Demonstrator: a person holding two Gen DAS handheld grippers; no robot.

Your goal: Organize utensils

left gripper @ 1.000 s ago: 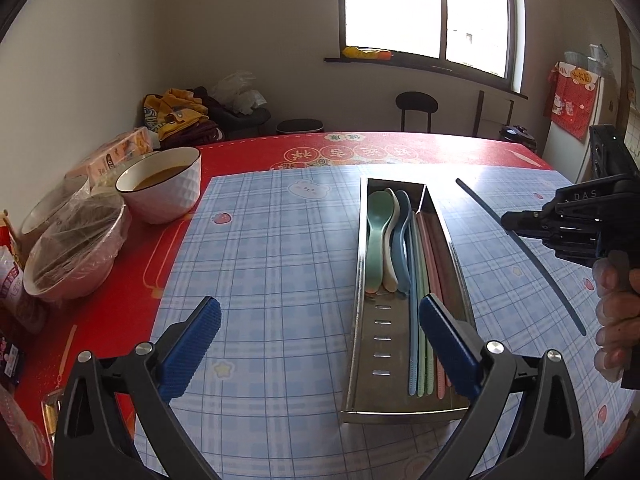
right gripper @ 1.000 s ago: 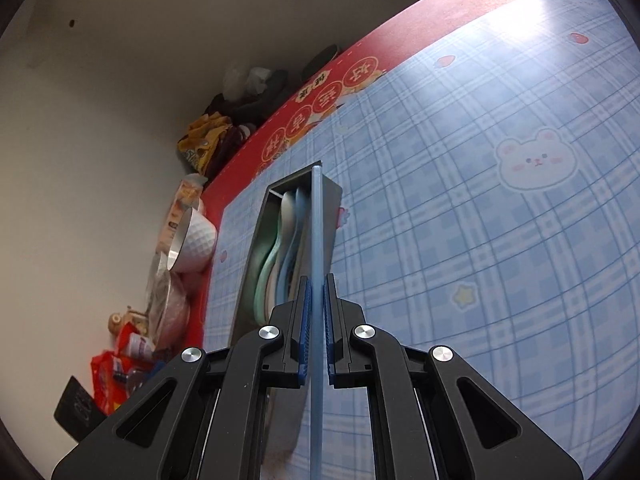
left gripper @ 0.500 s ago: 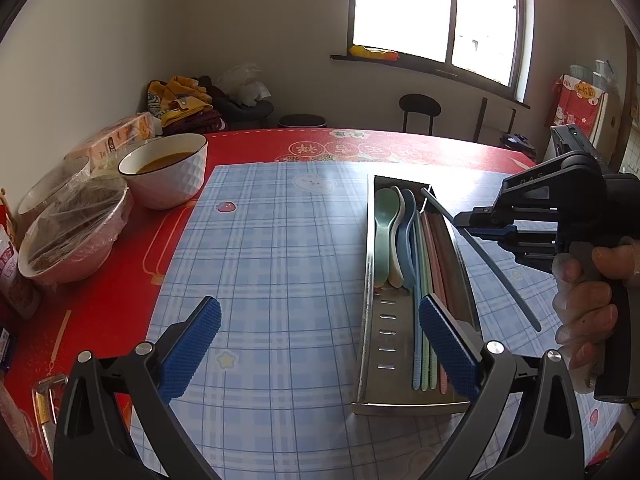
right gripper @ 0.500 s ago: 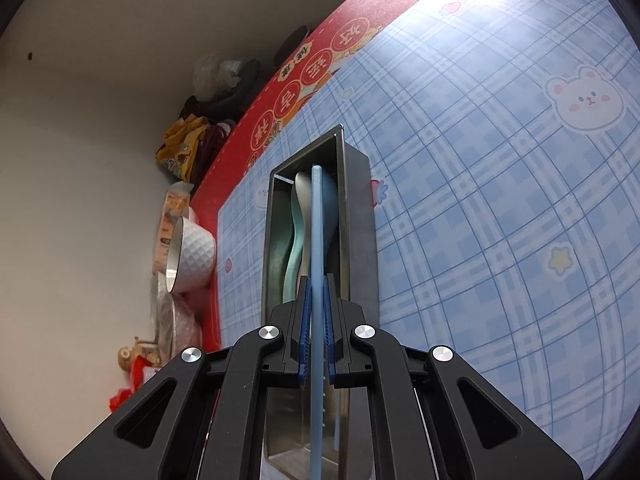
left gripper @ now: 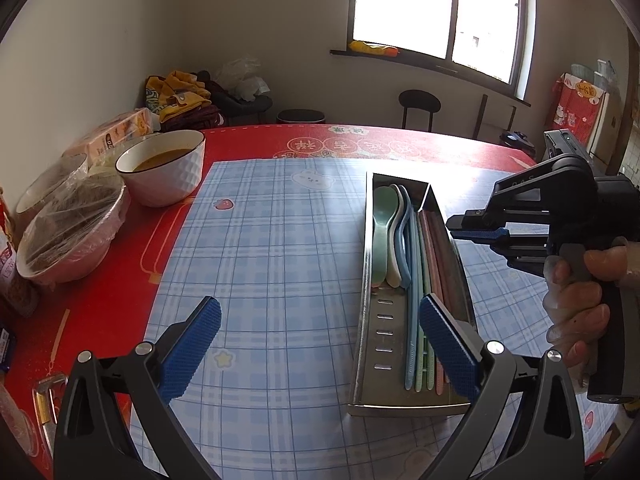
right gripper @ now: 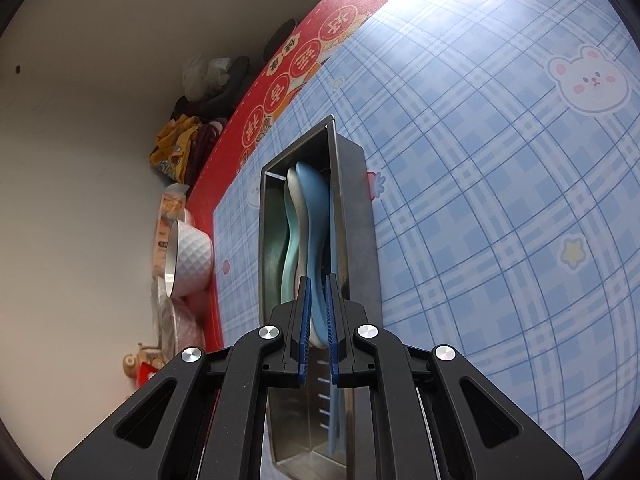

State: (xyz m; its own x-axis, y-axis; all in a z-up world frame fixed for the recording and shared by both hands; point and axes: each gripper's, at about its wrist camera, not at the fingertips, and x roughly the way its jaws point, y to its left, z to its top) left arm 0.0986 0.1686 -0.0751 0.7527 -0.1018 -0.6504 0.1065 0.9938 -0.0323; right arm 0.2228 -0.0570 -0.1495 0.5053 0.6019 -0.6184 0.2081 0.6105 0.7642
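Daylight from a wide window [left gripper: 436, 12] falls across a tabletop [left gripper: 280, 420] laid with a red cloth [left gripper: 248, 148] and, over it, a blue plaid mat printed with a bear face [left gripper: 312, 180], a strawberry and a star. White roundels along the red border hold Chinese characters, too bent by the lens to read. A long steel tray [left gripper: 365, 280] lies lengthwise on the mat. At its far end a green spoon [left gripper: 380, 216], a white spoon [left gripper: 394, 248] and a blue spoon [left gripper: 406, 240] nest side by side. Pale blue, green and pink chopsticks [left gripper: 418, 320] run along its right part, down to the near end. A hand [left gripper: 576, 292] holds the right gripper [left gripper: 456, 227] just above the tray's right wall. Raised letters on its black body look like "DAS". From its own camera, the right gripper's jaws have just been opening: they stand a narrow slit apart with nothing between them, and the spoons show through the gap. The left gripper [left gripper: 316, 344] hangs over the mat at the tray's near end, jaws spread wide and empty. At the left edge stand a white bowl [left gripper: 164, 168] of brown liquid, film-covered bowls [left gripper: 68, 232] and a printed box [left gripper: 116, 136] whose lettering is illegible.
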